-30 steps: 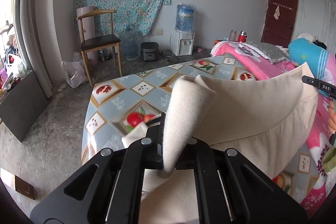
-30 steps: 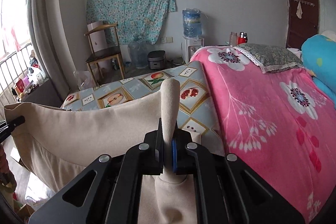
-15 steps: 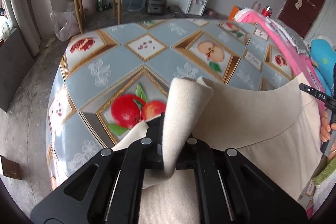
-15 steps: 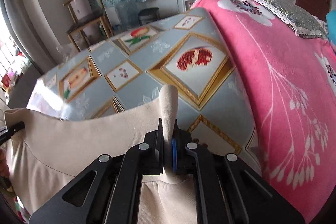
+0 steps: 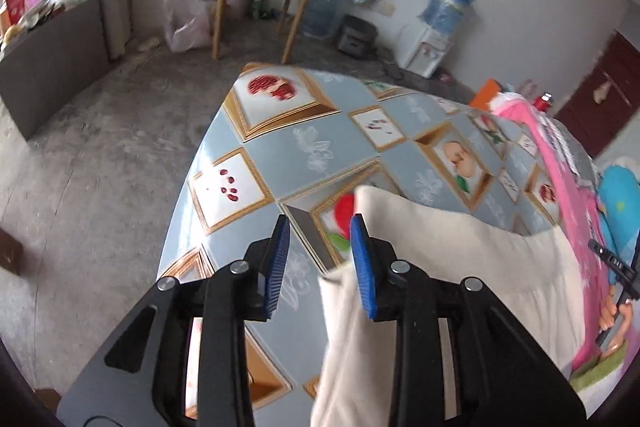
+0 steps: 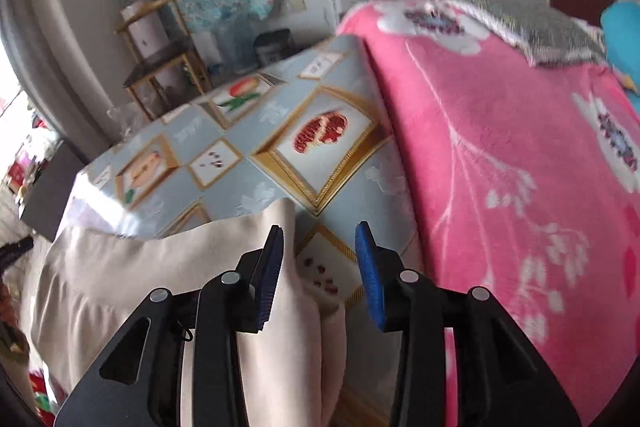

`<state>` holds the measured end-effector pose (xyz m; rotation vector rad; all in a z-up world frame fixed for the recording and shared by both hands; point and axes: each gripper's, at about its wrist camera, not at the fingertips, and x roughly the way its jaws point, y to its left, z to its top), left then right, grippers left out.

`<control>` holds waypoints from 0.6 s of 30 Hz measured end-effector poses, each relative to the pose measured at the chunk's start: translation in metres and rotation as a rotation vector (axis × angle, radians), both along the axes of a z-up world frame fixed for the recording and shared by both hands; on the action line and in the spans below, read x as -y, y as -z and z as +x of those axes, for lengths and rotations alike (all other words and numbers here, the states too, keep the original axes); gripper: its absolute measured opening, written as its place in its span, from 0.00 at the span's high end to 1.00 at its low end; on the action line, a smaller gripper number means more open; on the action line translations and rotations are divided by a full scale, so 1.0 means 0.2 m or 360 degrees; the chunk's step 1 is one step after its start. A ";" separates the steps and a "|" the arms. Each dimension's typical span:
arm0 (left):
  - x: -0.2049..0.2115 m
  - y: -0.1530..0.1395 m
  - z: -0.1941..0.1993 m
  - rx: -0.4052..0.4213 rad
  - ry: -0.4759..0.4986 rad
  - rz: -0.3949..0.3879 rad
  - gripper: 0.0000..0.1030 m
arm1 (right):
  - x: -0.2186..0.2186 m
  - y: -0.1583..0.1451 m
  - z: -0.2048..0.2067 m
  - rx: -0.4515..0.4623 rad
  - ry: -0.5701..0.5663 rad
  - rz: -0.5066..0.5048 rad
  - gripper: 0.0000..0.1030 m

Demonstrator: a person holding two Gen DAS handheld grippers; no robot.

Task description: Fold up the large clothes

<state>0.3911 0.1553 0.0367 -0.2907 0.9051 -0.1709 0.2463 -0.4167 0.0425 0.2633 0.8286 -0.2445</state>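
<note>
Cream cloth now lies along the desk edge, let go: half a second ago both my claws pinched its corners; now left claw and right claw gape, released. This fold is laid; next I regrip.

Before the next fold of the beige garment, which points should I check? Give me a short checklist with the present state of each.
1. Left tool open: ok, the blue pads stand apart.
2. Right tool open: ok, pads apart.
3. Beige garment free of both tools: ok, not clamped, though its edge still leans against one pad of each.
4. Garment lies flat on the fruit-pattern cloth: not ok, its top edge stands up and sags in mid-air.
5. Bare surface ahead for the fold: ok.
6. Lower part of the garment smooth: cannot tell, it is hidden under the tools.
</note>
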 end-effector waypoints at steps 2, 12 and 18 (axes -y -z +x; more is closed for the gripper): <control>0.07 -0.07 -0.14 0.0046 0.0157 -0.0048 0.72 | -0.15 -0.04 -0.12 0.0001 -0.0181 -0.0009 0.64; 0.21 0.23 -0.61 -0.0129 0.0386 -0.0003 0.80 | -0.33 0.35 -0.53 -0.0290 -0.0298 -0.0063 0.59; 0.11 0.11 -0.69 -0.0036 0.0259 0.0003 0.86 | -0.42 0.18 -0.53 -0.0245 -0.0213 -0.0140 0.57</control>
